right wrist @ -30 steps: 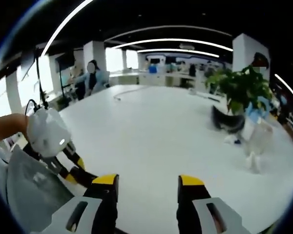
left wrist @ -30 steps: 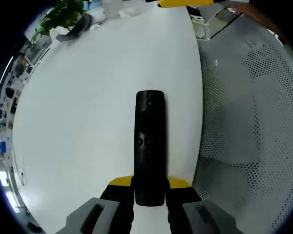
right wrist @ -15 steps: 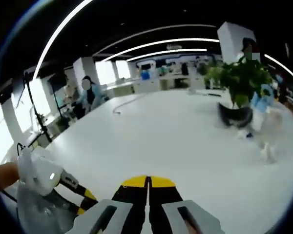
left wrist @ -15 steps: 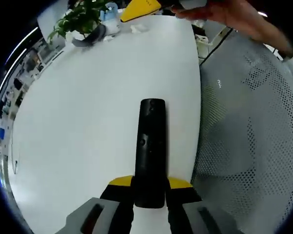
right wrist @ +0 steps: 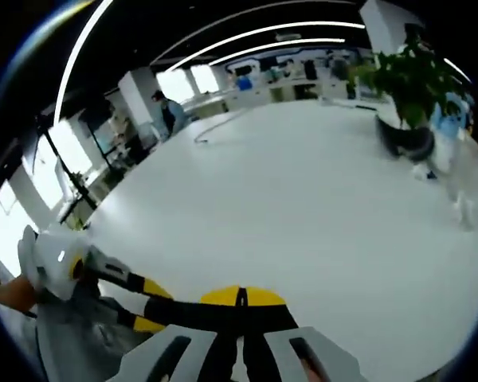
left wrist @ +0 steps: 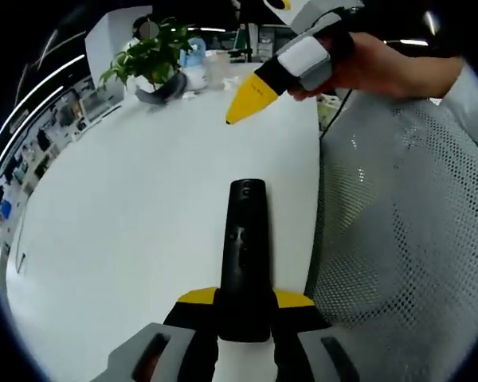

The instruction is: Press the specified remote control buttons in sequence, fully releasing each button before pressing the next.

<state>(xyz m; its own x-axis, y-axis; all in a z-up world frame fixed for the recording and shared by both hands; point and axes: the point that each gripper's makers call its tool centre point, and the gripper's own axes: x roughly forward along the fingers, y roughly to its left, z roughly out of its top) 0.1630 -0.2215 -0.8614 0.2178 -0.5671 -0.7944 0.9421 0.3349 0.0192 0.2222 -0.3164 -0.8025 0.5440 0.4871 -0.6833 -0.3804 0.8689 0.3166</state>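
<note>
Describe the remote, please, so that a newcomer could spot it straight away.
On the white table, near the edge beside the mesh chair, the left gripper holds a slim black bar pointing away from it. That is the remote: the one dark, long thing there, with small buttons on top.

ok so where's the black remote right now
In the left gripper view the slim black remote control is clamped at its near end in the left claw, sticking out over the white table, with the right claw's closed yellow tips hovering beyond its far end.
</note>
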